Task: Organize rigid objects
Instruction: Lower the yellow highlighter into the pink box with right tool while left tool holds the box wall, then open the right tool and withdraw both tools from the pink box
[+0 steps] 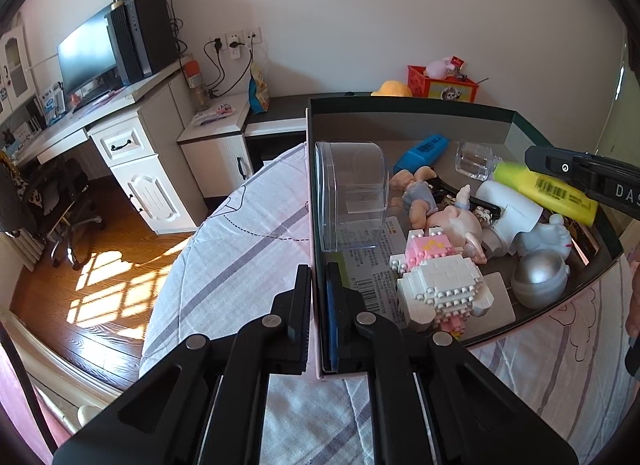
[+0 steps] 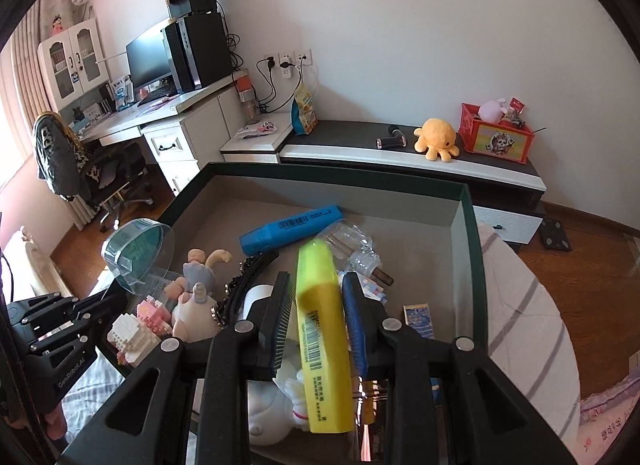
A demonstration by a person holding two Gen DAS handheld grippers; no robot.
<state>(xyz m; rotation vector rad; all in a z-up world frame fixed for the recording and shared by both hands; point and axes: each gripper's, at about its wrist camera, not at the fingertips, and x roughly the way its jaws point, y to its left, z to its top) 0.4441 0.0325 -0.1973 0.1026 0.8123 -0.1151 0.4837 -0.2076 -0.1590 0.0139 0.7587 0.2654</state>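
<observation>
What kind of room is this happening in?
Most likely a bedroom that doubles as a study. The box of toys sits on a bed with a striped quilt, and a desk with a computer monitor and an office chair stands by the wall.

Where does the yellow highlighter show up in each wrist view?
Left wrist: yellow highlighter at right edge, held by the right gripper above the box.
Right wrist: highlighter at centre, between that gripper's fingers.
Shared landmark: blue highlighter lying in the box.
</observation>
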